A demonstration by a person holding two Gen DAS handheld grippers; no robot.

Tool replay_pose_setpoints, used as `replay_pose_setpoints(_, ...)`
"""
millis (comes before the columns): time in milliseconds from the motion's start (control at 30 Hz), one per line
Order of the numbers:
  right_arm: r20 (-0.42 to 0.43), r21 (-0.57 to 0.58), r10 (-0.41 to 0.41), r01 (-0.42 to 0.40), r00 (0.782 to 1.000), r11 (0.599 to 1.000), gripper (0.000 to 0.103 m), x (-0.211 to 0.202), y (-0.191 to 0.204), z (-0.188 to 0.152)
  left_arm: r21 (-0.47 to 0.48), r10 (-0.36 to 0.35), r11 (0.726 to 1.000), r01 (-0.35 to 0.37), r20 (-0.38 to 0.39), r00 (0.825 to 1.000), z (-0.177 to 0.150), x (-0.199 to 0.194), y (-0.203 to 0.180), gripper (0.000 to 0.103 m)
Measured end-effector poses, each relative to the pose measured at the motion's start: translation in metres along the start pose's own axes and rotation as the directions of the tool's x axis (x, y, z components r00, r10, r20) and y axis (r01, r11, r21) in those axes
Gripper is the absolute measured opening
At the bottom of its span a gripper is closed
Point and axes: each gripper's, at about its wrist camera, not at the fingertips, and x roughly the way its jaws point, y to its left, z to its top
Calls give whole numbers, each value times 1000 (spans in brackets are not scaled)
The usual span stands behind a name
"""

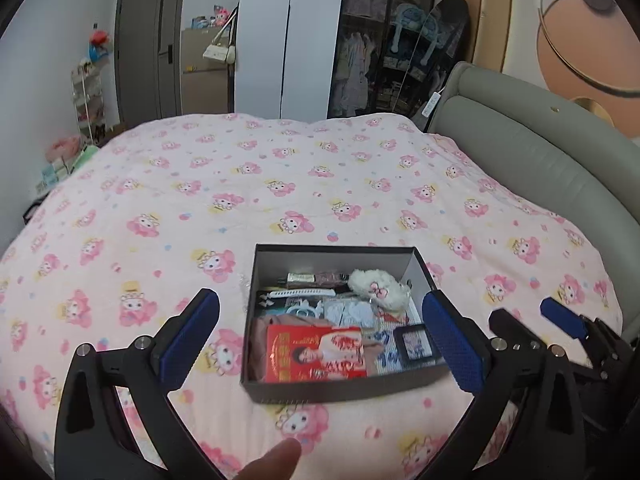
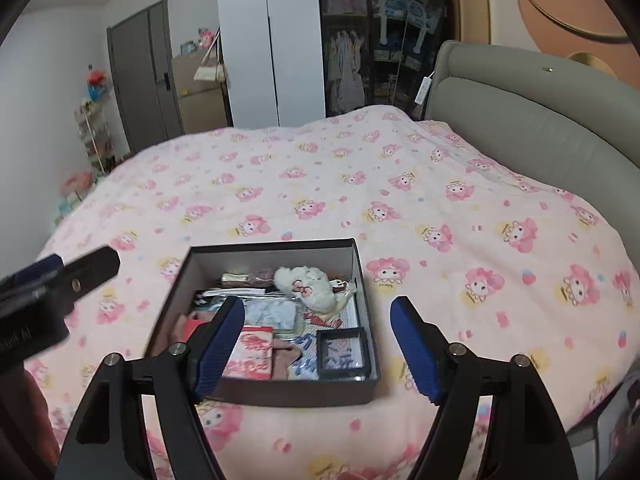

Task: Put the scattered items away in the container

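A dark open box (image 1: 340, 392) (image 2: 288, 394) sits on the pink cartoon-print bedspread (image 1: 280, 184) (image 2: 440, 208). Inside lie a red packet (image 1: 312, 354) (image 2: 252, 352), a white fluffy plush (image 1: 378, 284) (image 2: 308, 282), a small black frame (image 1: 414, 346) (image 2: 342, 354) and several flat items. My left gripper (image 1: 322, 338) (image 2: 76, 268) hovers above the box's near side, open, with nothing between its blue pads. My right gripper (image 2: 318, 344) (image 1: 520, 310) hangs beside it on the right, also open and holding nothing. A person's fingertip (image 1: 280, 456) shows at the bottom edge.
A grey padded headboard (image 1: 520, 168) (image 2: 520, 128) borders the bed on the right. Beyond the bed's far edge stand a white wardrobe (image 1: 288, 40), an open clothes rack (image 1: 372, 52), a dark door (image 1: 148, 48) and a wire shelf (image 1: 88, 96).
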Motion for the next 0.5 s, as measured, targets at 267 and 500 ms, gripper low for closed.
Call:
replay_pose_setpoints(267, 26, -11, -38, 39, 999, 999, 77, -38, 7, -28, -7, 71, 997, -70, 39, 997, -39, -40, 8, 102)
replay_pose_setpoints(500, 19, -17, -34, 34, 999, 999, 77, -53, 8, -48, 15, 39, 999, -39, -5, 999, -65, -48, 2, 102)
